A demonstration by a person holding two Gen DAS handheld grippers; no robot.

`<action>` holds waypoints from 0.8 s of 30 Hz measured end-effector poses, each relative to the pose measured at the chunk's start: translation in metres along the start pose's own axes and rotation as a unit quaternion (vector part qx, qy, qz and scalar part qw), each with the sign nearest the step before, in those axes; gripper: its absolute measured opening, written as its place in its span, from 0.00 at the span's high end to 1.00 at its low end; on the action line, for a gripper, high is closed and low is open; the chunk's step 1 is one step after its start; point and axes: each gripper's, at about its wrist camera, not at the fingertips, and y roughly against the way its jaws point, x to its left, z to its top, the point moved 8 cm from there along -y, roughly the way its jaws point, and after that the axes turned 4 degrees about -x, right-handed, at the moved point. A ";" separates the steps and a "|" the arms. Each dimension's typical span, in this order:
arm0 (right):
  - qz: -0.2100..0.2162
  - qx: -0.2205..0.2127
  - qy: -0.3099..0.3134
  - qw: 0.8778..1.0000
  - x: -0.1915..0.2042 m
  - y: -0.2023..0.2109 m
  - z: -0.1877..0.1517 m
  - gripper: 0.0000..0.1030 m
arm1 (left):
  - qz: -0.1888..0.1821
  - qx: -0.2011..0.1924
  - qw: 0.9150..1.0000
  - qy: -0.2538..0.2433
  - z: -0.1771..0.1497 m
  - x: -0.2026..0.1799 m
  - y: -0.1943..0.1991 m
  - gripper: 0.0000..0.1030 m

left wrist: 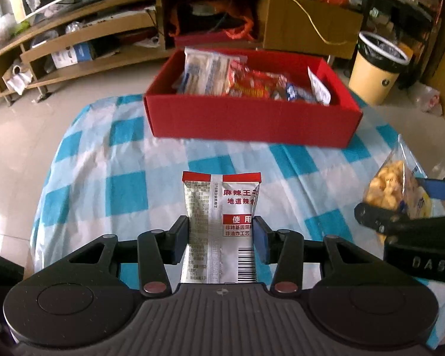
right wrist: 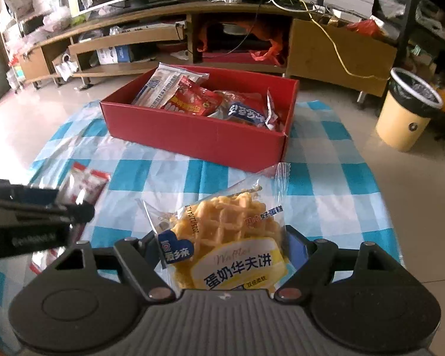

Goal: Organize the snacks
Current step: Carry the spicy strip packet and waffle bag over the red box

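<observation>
My left gripper [left wrist: 221,234] is shut on a silver and red snack packet [left wrist: 221,207] and holds it upright above the checked tablecloth [left wrist: 118,178]. My right gripper [right wrist: 222,246] is shut on a clear bag with a yellow waffle [right wrist: 225,237]; that bag also shows at the right edge of the left wrist view [left wrist: 397,192]. The silver packet shows at the left of the right wrist view [right wrist: 84,185]. A red box [left wrist: 252,124] holding several snack packs stands at the far side of the table, ahead of both grippers; it also shows in the right wrist view [right wrist: 198,136].
The table has a blue and white checked cloth [right wrist: 326,178]. Beyond it stand a low wooden TV cabinet [left wrist: 89,32] and a yellow waste bin [left wrist: 373,68] at the right. The floor is pale tile.
</observation>
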 end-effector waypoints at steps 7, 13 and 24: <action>0.008 -0.029 -0.005 1.000 0.003 0.003 0.021 0.26 | 0.013 -0.016 0.999 0.032 0.018 0.010 -0.001 0.48; 0.009 -0.053 -0.004 0.999 0.003 0.009 0.043 0.26 | 0.010 -0.027 0.998 0.050 0.034 0.015 0.001 0.48; 0.013 -0.084 -0.025 0.996 0.004 0.006 0.082 0.26 | 0.017 -0.066 0.997 0.046 0.072 0.019 0.005 0.48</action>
